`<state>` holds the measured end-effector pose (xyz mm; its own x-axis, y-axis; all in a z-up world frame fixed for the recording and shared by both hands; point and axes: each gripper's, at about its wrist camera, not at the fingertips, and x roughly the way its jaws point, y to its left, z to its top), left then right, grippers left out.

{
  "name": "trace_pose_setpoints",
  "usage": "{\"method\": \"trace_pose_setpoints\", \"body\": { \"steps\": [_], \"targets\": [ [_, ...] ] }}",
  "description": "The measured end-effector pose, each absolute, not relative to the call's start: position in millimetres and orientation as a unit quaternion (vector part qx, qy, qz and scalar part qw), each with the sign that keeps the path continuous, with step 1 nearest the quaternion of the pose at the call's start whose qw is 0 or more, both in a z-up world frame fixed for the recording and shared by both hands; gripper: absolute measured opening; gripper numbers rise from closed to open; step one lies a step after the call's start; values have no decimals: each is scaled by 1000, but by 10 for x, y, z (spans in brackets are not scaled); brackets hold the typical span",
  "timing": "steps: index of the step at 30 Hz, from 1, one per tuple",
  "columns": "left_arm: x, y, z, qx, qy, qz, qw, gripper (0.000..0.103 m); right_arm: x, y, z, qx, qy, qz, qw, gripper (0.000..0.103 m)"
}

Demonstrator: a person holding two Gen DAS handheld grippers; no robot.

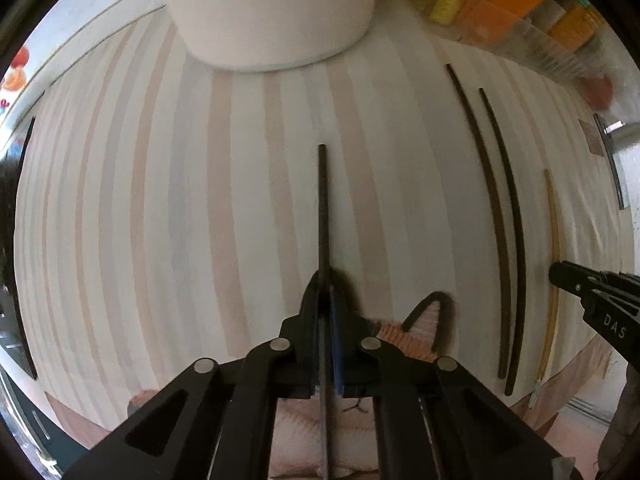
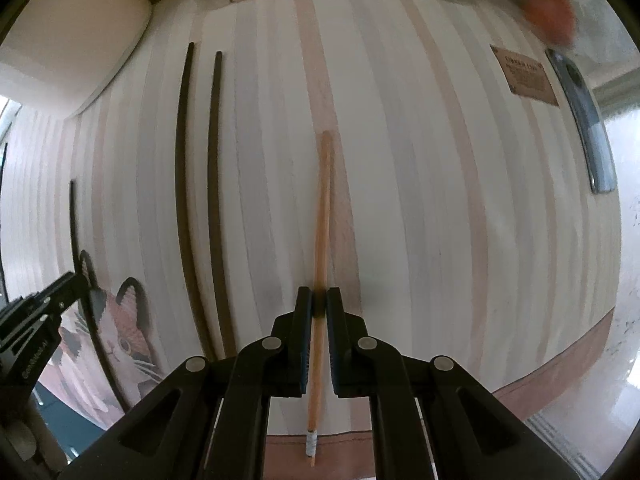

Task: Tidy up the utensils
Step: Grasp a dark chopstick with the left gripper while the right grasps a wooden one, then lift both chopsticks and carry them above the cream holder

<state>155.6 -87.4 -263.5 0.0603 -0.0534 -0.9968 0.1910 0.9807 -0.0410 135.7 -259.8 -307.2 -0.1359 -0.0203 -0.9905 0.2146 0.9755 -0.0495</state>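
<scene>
Nearest the left wrist camera, the left claw [image 1: 325, 300] was seen pressed together on a single black chopstick [image 1: 322, 200], which ran straight ahead from between the pads over the striped surface [image 1: 200, 200]. In the right wrist view the right claw [image 2: 319, 300] was likewise closed, pinching a pale wooden chopstick pair [image 2: 323, 216] near its lower third, the paper-banded end [image 2: 310, 442] being left to stick out behind the pads past the surface edge. Such sticks were judged light, stiff and thin, so little force would be needed, yet a smooth lacquered black stick could be expected to swivel or slip in the pads if it were taken far from its middle; a hold nearer the midpoint was judged steadier, and the wooden pair could part if pinched on one stick only. Just beside the black stick, a cat-patterned mat [image 1: 404, 336] was partly hidden under the claw. Farther out, two dark chopsticks [image 1: 500, 216] lay side by side, close but apart, between the two claws. Beyond these a white bowl-like container [image 1: 272, 12] stood at the far edge, and a metal handle [image 2: 588, 120], perhaps a knife's, lay well apart at the right.
</scene>
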Motion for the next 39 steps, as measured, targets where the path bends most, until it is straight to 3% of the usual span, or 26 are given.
{"method": "trace_pose_setpoints", "body": {
  "steps": [39],
  "targets": [
    [1558, -958, -2632, 63, 676, -83, 729, 3, 1407, -2504, -3133, 39, 756, -78, 648, 8]
  ]
}}
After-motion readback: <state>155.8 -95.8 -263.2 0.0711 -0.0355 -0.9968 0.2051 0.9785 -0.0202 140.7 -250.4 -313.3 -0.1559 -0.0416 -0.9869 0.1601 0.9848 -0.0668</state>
